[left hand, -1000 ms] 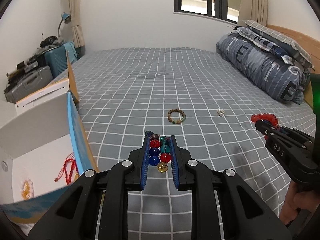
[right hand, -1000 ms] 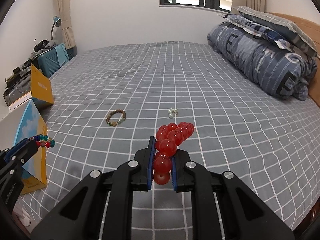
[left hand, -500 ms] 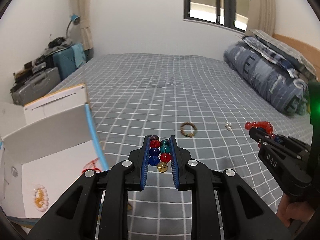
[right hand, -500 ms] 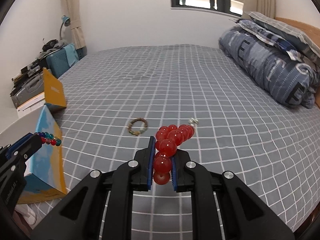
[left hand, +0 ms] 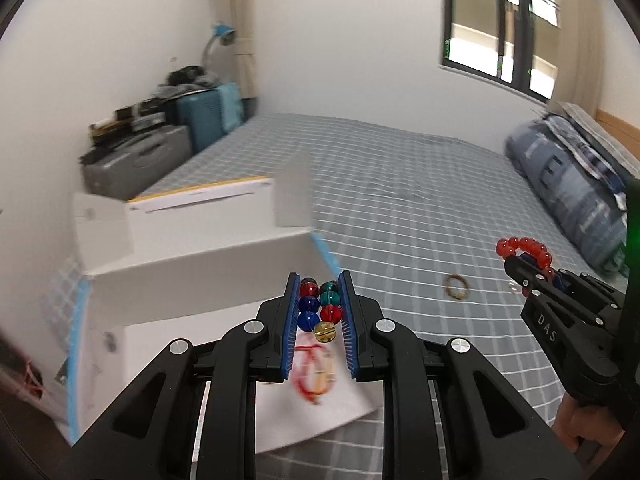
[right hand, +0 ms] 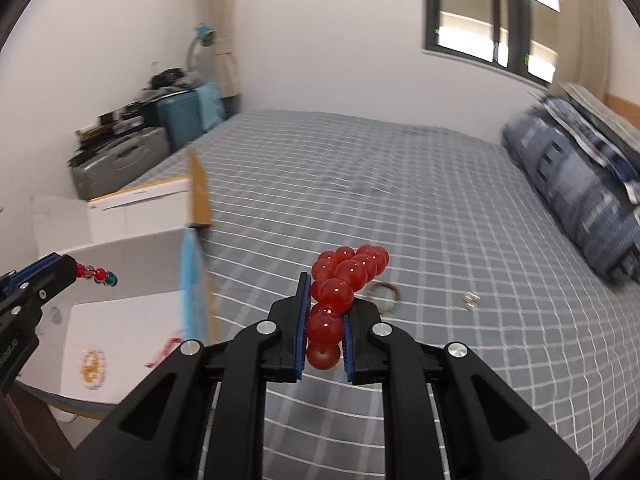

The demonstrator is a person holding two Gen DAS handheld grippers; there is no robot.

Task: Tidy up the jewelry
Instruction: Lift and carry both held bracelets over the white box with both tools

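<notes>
Both my tongs have swung toward the open white cardboard box (left hand: 208, 256) on the grey checked bed (left hand: 400, 208). My left tongs (left hand: 320, 308), clenched on a multicoloured glass bead bracelet (left hand: 320, 306), hang over the box; my right tongs (right hand: 324, 320), beside the box, grip a red bead bracelet (right hand: 344, 276). Beyond the box, a brown bead bracelet (left hand: 457, 286) lies on the bed.

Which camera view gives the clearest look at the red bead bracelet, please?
The right wrist view shows it best: the red bead bracelet fills the centre, pinched between the right gripper pads, each bead distinct. The left wrist view shows the same bracelet only small, at the right edge, atop that gripper's tip.
</notes>
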